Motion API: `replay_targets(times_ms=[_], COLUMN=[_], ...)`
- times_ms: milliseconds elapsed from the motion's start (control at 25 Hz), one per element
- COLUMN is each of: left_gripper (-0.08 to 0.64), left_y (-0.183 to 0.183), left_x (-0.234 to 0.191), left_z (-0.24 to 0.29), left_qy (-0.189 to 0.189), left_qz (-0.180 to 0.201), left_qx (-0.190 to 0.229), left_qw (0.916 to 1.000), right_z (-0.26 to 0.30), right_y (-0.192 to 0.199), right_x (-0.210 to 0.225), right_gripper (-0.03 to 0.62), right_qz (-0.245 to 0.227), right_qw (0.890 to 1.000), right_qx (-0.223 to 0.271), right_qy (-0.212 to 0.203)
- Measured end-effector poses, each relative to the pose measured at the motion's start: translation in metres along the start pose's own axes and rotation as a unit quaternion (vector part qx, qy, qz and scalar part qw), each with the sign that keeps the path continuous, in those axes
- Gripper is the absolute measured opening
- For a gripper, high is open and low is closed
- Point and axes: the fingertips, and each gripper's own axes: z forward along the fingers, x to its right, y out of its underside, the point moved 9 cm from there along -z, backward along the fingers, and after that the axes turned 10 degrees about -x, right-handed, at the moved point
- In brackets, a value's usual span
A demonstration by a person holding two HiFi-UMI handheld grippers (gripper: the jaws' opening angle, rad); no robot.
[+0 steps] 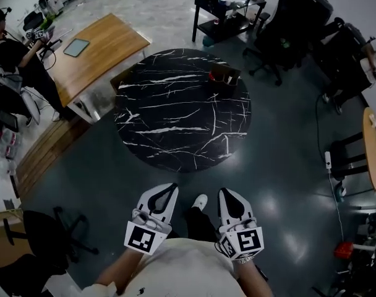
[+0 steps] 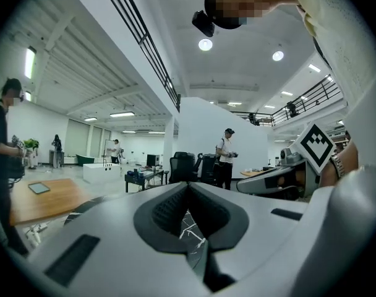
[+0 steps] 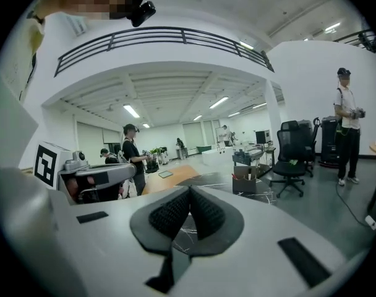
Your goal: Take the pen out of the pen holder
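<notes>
The left gripper [image 1: 166, 189] and right gripper [image 1: 229, 193] sit side by side, near, pointing forward, jaws pressed together, apparently on nothing.

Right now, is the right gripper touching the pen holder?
Apart. The head view shows the right gripper held low, with floor and black table between it and the pen holder.

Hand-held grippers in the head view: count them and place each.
2. The left hand-held gripper sits low, left of centre; the right hand-held gripper beside it, to its right. None seems hidden.
</notes>
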Motion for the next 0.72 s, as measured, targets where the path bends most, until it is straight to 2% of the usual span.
replay_targets(times_ms=[200, 480, 600, 720], left_gripper=[0.012, 0.012, 0.012, 0.012], left_y=[-0.022, -0.037, -0.034, -0.029], left_x=[0.005, -0.008, -0.023, -0.042], left_z=[0.054, 0.101, 0.123, 0.149], left_qy=[-0.035, -0.062, -0.066, -0.057], left_qz=[-0.002, 0.001, 0.006, 0.000], left_qx=[0.009, 0.004, -0.003, -0.005], left_qw=[0.9993, 0.9980, 0.9978, 0.9984], right_z=[0.027, 0.056, 0.077, 0.100], right_y=[-0.031, -0.052, -0.057, -0.068], right_x=[0.058, 0.107, 0.121, 0.129], right_gripper=[0.018, 0.018, 0.018, 0.018], right_qz=[-0.017, -0.011, -0.015, -0.039], right_qw=[0.999, 0.999, 0.999, 0.998], right_qx=[0.007, -0.001, -0.011, -0.020], right_qy=[-0.033, -0.040, -0.036, -0.033])
